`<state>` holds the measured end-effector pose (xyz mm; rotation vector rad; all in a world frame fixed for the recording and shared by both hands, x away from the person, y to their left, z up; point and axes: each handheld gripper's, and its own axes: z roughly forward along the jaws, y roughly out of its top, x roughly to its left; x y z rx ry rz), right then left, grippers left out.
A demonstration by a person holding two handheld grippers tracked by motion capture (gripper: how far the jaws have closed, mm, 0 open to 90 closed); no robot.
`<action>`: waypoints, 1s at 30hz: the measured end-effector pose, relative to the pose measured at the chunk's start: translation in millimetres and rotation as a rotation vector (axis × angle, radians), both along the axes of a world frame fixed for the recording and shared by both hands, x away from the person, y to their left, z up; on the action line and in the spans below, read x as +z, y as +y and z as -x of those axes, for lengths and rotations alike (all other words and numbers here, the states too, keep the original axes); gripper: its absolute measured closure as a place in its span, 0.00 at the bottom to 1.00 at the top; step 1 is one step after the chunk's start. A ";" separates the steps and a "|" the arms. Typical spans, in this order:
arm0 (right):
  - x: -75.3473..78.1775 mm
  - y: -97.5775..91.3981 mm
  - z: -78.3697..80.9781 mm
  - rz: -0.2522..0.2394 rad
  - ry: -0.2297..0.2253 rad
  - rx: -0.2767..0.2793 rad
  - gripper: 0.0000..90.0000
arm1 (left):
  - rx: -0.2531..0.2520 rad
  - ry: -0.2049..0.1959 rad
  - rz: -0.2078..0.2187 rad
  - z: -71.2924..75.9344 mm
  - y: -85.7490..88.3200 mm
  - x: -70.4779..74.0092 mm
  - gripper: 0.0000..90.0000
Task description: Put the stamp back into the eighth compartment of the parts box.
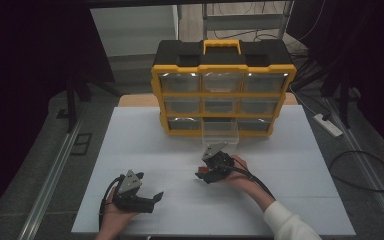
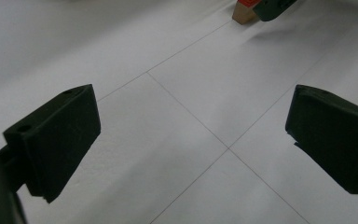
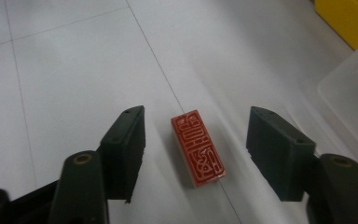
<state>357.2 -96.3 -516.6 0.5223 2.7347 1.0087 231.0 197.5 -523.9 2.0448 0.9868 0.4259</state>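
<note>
Now both grippers gape wide, the right gripper (image 3: pixel 196 149) straddling a red-faced stamp (image 3: pixel 197 147).

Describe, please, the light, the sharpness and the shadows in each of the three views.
High view: dim, dark room edges, the white table brightest, glare on the top drawers of the organizer box. Left gripper view: even light, near black parts soft. Right gripper view: the red stamp is sharp, and soft shadows lie beside it.
</note>
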 end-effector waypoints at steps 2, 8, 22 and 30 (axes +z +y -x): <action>-0.2 0.3 -0.7 0.005 0.006 0.013 0.51 | 0.000 0.000 0.000 0.0 0.0 0.0 0.04; -1.1 2.1 -2.5 0.033 0.021 0.038 0.64 | 0.000 -0.001 -0.005 -0.2 -0.2 -0.3 0.04; 13.2 -0.3 -0.7 0.016 -0.031 0.070 0.84 | 0.000 -0.003 -0.005 0.0 0.4 0.2 0.04; 29.2 -6.0 1.0 -0.065 -0.046 0.056 0.84 | 0.001 -0.003 -0.006 -0.1 0.1 0.1 0.04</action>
